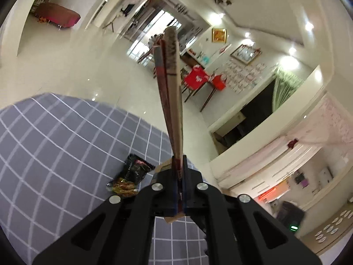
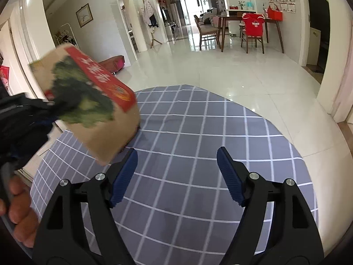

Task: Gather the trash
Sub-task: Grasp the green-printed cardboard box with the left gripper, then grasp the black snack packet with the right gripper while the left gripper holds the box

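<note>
Left gripper [image 1: 179, 176] sits nearest its camera, jaws clamped tight on a flattened cardboard box [image 1: 171, 92], held edge-on so it sticks straight out ahead between the two pads. Grip is at the box's near end, w/ a small corner poking out behind the jaws. Flat stock like this only pinches well across its thin side, which probably explains the edge-on hold. In the right wrist view the same box shows its broad face, tan w/ a red band and green print, lifted clear of the worktop [image 2: 198, 132], blurred. A person's hand [image 2: 17, 209] is visible at the lower left, around the left tool's handle.

Right gripper [image 2: 176, 176] hangs over the grey checked cloth w/ jaws wide apart, nothing between them; the box is just beside its left jaw, up and to the left, not inside the gap.

A dark snack wrapper [image 1: 130, 176] lies crumpled on the cloth just left of the left gripper, apparently the next trash to collect. Right jaws look ready for it, but the wrapper isn't visible from the right wrist.
</note>
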`<state>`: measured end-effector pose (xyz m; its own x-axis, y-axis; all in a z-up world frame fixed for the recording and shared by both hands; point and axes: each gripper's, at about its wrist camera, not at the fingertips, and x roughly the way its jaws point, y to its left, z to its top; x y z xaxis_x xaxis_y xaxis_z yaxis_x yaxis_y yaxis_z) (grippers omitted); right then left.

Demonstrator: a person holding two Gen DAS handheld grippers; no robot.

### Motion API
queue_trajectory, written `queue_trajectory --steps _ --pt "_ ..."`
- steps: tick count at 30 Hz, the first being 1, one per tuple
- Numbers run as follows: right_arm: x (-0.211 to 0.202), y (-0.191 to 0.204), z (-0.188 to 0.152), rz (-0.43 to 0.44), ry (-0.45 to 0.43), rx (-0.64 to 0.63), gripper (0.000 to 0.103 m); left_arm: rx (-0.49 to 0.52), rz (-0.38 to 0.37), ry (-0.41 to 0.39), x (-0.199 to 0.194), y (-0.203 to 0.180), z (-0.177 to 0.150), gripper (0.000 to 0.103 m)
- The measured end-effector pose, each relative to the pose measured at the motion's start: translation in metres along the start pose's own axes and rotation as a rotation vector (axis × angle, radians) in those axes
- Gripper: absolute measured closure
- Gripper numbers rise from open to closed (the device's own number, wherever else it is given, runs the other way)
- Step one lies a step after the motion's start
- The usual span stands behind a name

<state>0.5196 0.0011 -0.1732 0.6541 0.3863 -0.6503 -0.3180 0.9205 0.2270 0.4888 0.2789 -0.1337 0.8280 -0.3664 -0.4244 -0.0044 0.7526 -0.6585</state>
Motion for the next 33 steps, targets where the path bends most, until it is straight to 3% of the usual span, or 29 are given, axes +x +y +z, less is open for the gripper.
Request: queue_trajectory --steps 3,8,17,19,21,26,33 --pt "0.009 0.012 0.001 0.030 0.020 0.014 0.028 0.073 0.047 -0.060 -0.028 -0.002 0.006 0.101" --pt "0.030 0.035 0.003 0.073 0.059 0.019 0.028 0.229 0.257 -0.117 -0.050 -0.005 0.011 0.101" --pt "0.079 0.062 0.013 0.058 0.121 0.024 0.028 0.284 0.337 -0.065 -0.034 0.012 0.014 0.101" --pt "0.088 0.067 0.012 0.023 0.136 -0.011 0.040 0.292 0.342 -0.051 -0.031 0.015 0.014 0.101" --pt "0.091 0.069 0.013 0.040 0.161 -0.041 0.089 0.303 0.348 -0.040 -0.032 0.016 0.013 0.101" --pt "0.069 0.065 0.003 0.057 0.136 -0.069 0.089 0.352 0.355 -0.023 -0.033 0.005 -0.001 0.101" --pt "-0.021 0.024 -0.010 0.086 0.036 -0.020 0.089 0.448 0.330 -0.023 -0.048 -0.042 -0.030 0.101"
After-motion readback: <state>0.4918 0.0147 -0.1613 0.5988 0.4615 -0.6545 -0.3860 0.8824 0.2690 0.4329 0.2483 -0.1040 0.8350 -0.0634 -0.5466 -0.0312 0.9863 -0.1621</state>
